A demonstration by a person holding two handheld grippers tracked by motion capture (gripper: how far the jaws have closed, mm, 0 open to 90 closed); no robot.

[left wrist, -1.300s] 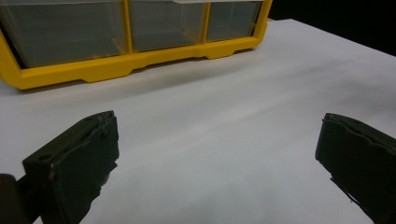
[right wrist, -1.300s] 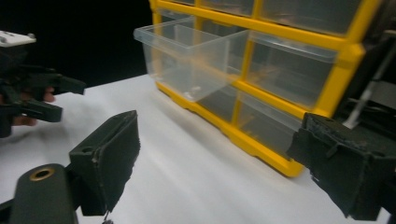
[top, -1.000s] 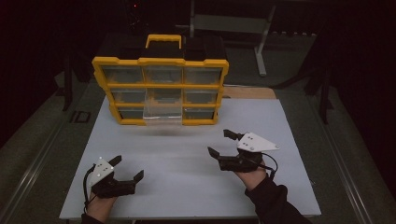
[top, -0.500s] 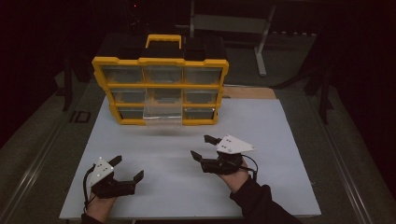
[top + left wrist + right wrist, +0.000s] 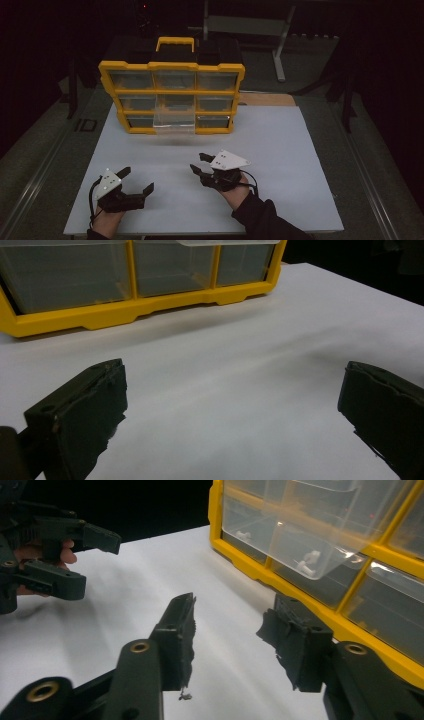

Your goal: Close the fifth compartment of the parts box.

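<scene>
A yellow organizer box [image 5: 172,91] with clear drawers stands at the back of the white table [image 5: 280,150]. Its lower middle drawer [image 5: 173,120] is pulled out and juts forward. My left gripper [image 5: 137,179] rests near the front left edge, its jaws wide open [image 5: 232,405] over bare table. My right gripper [image 5: 197,163] is at the front centre, pointing left and toward the box. Its jaws have just been closing and stand partly apart [image 5: 227,630] with nothing between them. The pulled drawer [image 5: 310,525] hangs ahead of it, with small white parts [image 5: 310,560] behind the clear plastic.
A wooden board [image 5: 265,99] lies at the table's back right, next to the box. A metal stand [image 5: 280,50] rises behind the table in the dark. The left gripper [image 5: 97,562] shows at the upper left of the right gripper view.
My right gripper has moved left toward the table's centre and its jaws have narrowed. The left gripper has stayed where it was.
</scene>
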